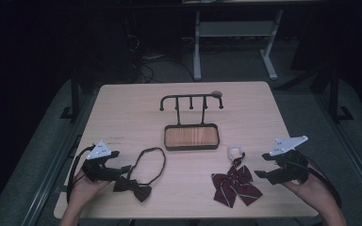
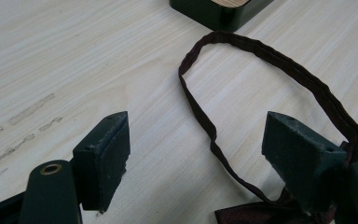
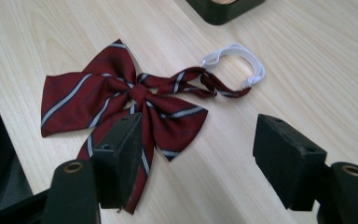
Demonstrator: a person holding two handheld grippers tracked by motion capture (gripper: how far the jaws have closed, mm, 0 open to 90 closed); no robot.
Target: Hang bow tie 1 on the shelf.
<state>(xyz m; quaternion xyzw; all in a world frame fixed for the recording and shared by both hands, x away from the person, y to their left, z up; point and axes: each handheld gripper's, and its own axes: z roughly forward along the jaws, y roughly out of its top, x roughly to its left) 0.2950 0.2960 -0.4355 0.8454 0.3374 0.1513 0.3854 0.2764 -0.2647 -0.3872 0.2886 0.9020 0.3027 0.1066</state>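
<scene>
A dark bow tie (image 1: 133,187) with a long looped neck strap (image 1: 152,165) lies at the front left of the table. My left gripper (image 1: 124,170) is open just left of it; in the left gripper view the strap (image 2: 261,51) curves between the jaws and the bow's edge (image 2: 247,215) lies at the bottom. A red striped bow tie (image 1: 236,185) with a white elastic loop (image 1: 234,151) lies at the front right. My right gripper (image 1: 261,165) stands open just right of it. In the right gripper view the striped bow (image 3: 121,100) and its white loop (image 3: 235,58) lie ahead of the jaws.
A black hook rack (image 1: 191,100) rises from a tray (image 1: 191,137) with a wooden bottom at the table's middle. A desk frame and cables stand on the dark floor beyond the far edge.
</scene>
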